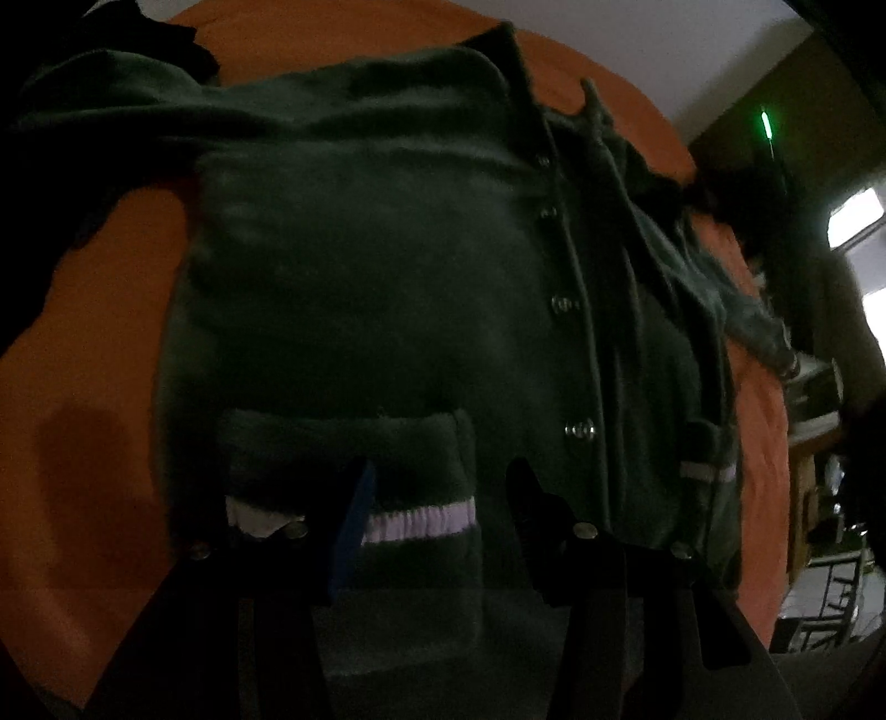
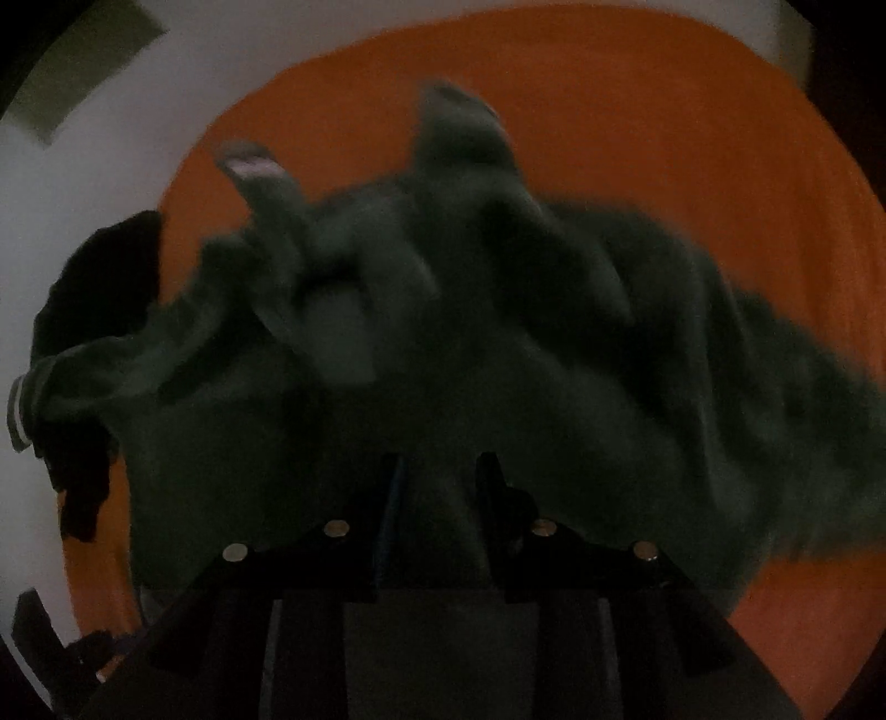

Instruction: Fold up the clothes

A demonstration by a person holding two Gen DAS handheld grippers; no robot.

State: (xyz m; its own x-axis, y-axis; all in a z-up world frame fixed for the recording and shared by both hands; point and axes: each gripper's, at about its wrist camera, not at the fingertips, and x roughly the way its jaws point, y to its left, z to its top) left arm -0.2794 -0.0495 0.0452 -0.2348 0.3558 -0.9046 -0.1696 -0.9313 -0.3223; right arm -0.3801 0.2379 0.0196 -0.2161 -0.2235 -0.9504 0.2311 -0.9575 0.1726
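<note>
A dark green jacket (image 1: 360, 249) with snap buttons (image 1: 578, 429) lies spread on an orange cover (image 1: 99, 387). Its front pocket has a white stripe (image 1: 421, 523). My left gripper (image 1: 443, 498) is open, its fingers wide apart over that pocket at the hem. In the right wrist view the jacket (image 2: 498, 360) is bunched and blurred, with a striped cuff (image 2: 252, 163) sticking up. My right gripper (image 2: 441, 482) is shut on a fold of the jacket, with cloth pinched between its fingers.
A black garment (image 2: 94, 277) lies at the left edge of the orange cover (image 2: 637, 111), and shows in the left wrist view's top left corner (image 1: 166, 39). Past the cover's right edge are a bright window (image 1: 855, 216), a green light (image 1: 766, 119) and furniture.
</note>
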